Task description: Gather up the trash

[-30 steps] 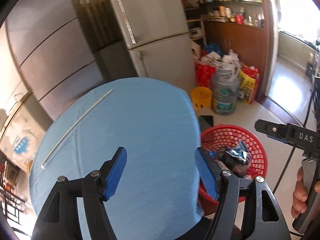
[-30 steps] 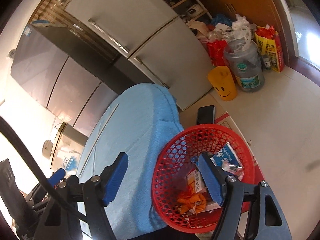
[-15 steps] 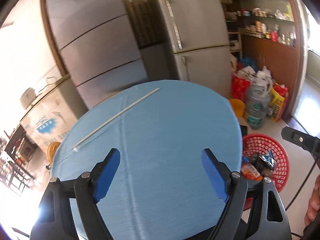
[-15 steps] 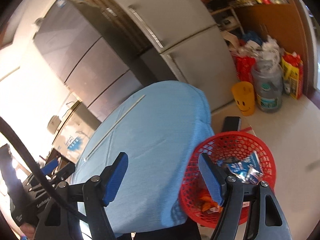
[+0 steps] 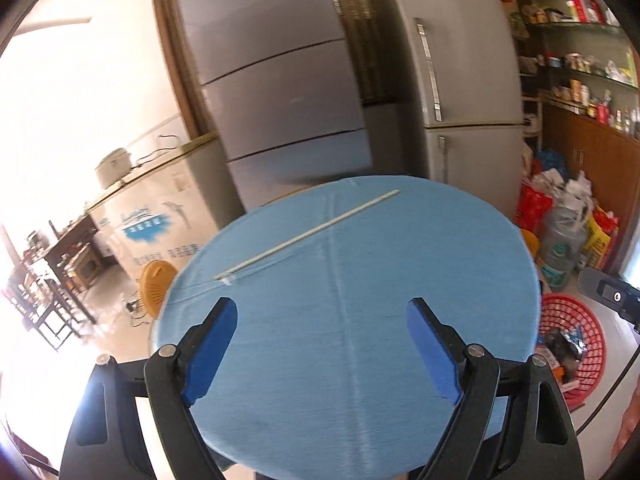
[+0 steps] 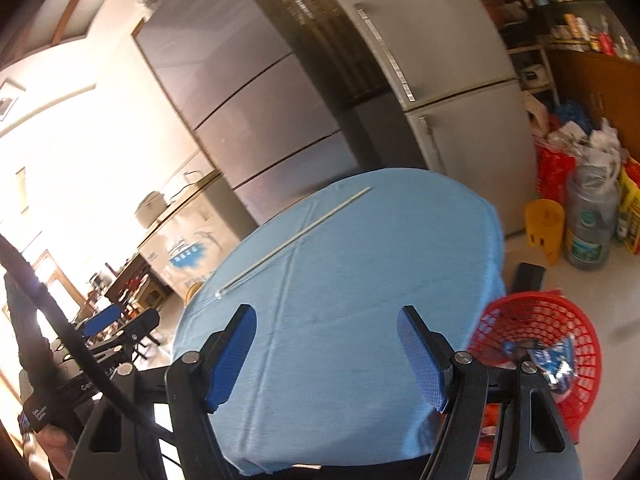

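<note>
Trash left on the blue tabletop [image 5: 360,300] looks to be one thin white stick [image 5: 308,234] lying far across it, so with my left gripper [image 5: 322,350] and right gripper [image 6: 326,354] both spread and empty, I should close the jaws across its width, then carry it to the red basket [image 6: 560,320] on the floor beside the table.

A red mesh basket [image 6: 560,316] right of the right gripper [image 6: 326,354] holds crumpled wrappers [image 6: 554,360], possibly snack packets.

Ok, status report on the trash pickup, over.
Both tools open and empty: left tool, right tool. Thin white stick lies on the blue tablecloth; wrappers in red basket. Nothing blocking the stick.
</note>
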Demonstrator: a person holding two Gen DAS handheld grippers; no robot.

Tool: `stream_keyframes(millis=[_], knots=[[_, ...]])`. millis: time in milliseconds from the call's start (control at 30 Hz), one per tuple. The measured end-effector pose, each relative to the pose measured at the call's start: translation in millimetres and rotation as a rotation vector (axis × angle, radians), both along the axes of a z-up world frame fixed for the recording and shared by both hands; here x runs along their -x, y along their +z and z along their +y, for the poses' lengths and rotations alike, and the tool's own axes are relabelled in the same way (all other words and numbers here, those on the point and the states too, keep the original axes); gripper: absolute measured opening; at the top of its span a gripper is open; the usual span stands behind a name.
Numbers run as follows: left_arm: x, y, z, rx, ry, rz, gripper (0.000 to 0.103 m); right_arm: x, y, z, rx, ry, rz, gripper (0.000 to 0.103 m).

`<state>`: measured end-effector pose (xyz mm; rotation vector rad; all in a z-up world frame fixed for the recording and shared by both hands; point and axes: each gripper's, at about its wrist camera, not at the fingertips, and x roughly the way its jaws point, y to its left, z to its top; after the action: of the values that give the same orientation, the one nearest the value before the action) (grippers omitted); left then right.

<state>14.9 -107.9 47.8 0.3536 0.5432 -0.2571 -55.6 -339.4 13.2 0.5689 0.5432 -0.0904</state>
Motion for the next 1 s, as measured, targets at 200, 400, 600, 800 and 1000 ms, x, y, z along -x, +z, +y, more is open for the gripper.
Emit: stream_keyframes(millis=[200,400,600,800,1000], knots=[[-3.6,4.6,32.6,0.004,0.069,-0.013,0.087,-18.7,12.3,36.5,0.033,0.069,-0.026,0.076],[-2.7,5.9,59.0,0.003,0.112,-0.025,0.087,-31.5,26.9,73.1,0.082,0.117,-0.066,0.076],[-0.8,5.5,82.7,0.015,0.152,-0.032,0.087,-38.4,34.3,108.4,0.163,0.150,-0.076,0.076],[-0.9,1.7,100.6,0.020,0.184,-0.028,0.087,-44.0,36.8,136.5,0.236,0.171,-0.069,0.076],[-2.0,-1.6,113.5,0.032,0.209,-0.018,0.087,-51.4,36.9,152.5,0.266,0.186,-0.055,0.076]])
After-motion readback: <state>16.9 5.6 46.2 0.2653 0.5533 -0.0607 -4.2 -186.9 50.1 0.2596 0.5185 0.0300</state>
